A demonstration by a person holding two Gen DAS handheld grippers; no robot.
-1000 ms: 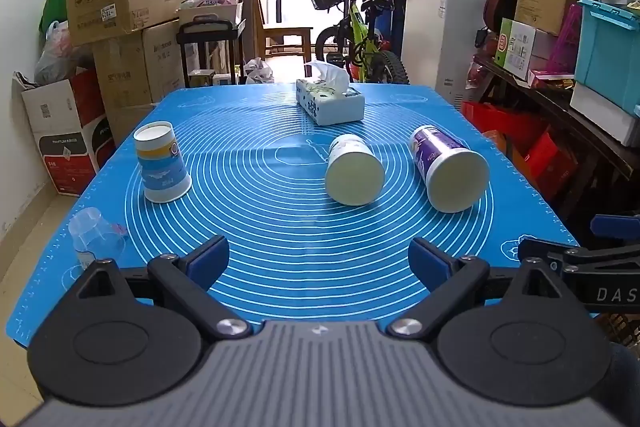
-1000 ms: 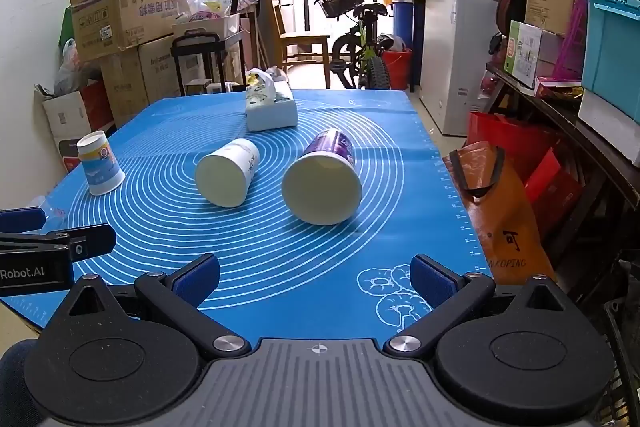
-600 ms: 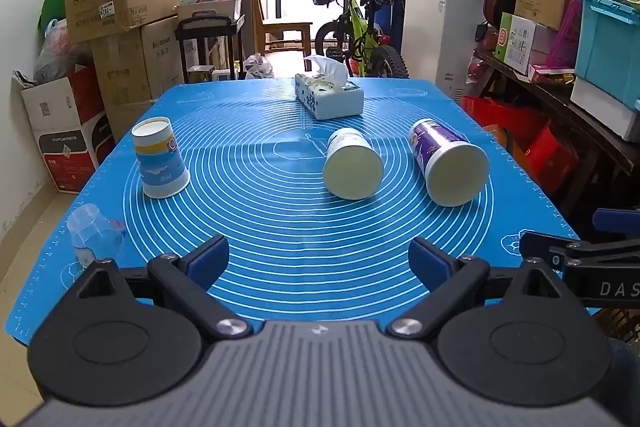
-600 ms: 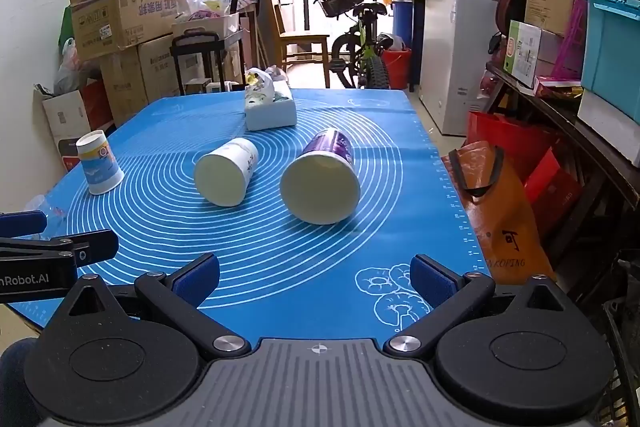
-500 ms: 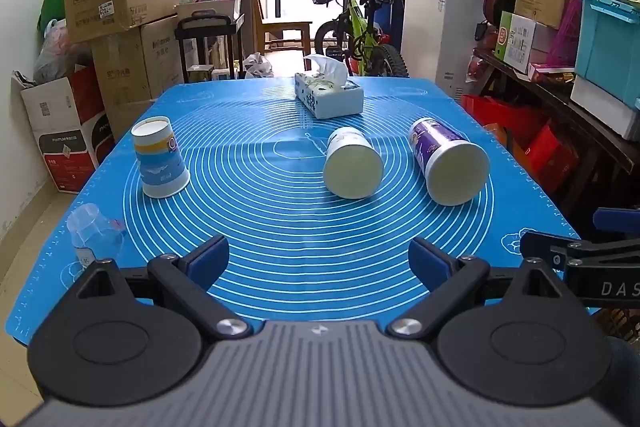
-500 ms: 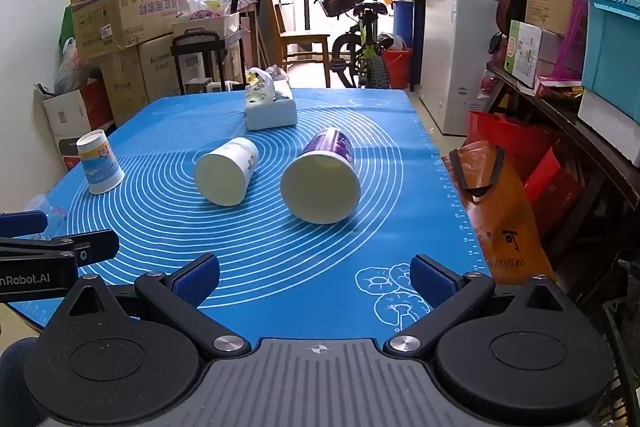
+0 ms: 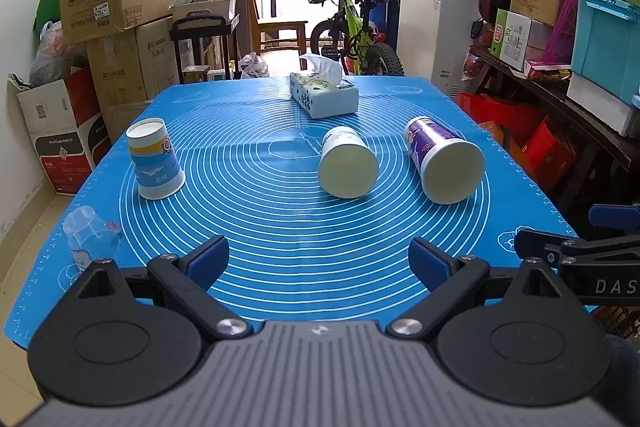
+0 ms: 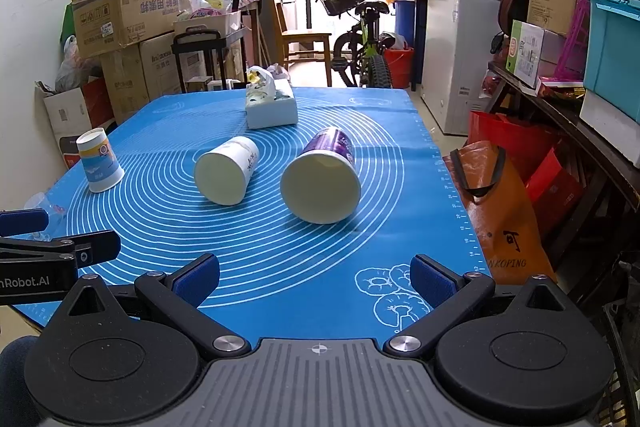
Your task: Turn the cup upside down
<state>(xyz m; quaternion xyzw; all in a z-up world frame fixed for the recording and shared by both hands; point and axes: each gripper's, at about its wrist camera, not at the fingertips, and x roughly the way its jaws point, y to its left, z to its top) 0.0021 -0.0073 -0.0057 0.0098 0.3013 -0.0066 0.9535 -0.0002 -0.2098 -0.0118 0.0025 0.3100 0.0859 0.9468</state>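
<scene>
A white paper cup lies on its side mid-mat, mouth toward me; it also shows in the right wrist view. A purple cup lies on its side to its right, also in the right wrist view. A blue-and-white cup stands upside down at the left, also in the right wrist view. My left gripper is open and empty near the front edge. My right gripper is open and empty, in front of the purple cup.
A tissue box stands at the far middle of the blue mat. A small clear plastic cup lies at the front left corner. An orange bag stands off the table's right edge. Boxes and a bicycle crowd the room behind.
Both grippers have barely shifted; the view has drifted slightly. The cups have not moved.
</scene>
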